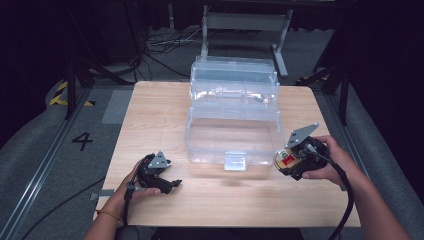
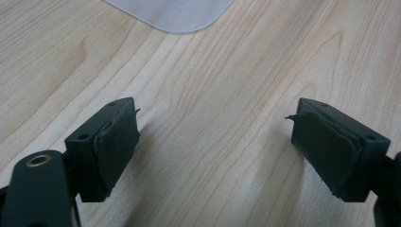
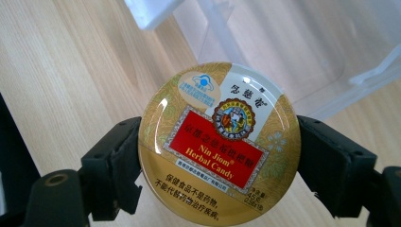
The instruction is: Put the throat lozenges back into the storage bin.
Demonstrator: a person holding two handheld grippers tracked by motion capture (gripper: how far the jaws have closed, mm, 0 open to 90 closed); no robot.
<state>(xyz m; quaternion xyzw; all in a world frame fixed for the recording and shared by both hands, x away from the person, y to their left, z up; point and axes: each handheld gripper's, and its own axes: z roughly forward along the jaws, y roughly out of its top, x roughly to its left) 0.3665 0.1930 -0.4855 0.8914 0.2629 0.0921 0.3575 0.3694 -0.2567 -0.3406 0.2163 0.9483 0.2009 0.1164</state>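
Dark curtains and grey floor ring a pale wooden worktop (image 1: 150, 115) with a fine, straight grain. Near its right edge the right gripper (image 3: 218, 156) clamps a round herbal candy tin (image 3: 220, 142) across its width, lid facing up, glossy gold with a red label; in the high view the tin (image 1: 286, 161) hangs just beside the front right corner of a clear plastic organiser box (image 1: 232, 135), which stands open with stepped trays toward the worktop's far edge. The carry looks under way; the next move probably calls for lifting the tin over the box's thin smooth wall and releasing it level inside. The left gripper (image 2: 215, 142) rests near the front left corner, jaws wide apart, rubbery pads (image 2: 118, 142) empty.
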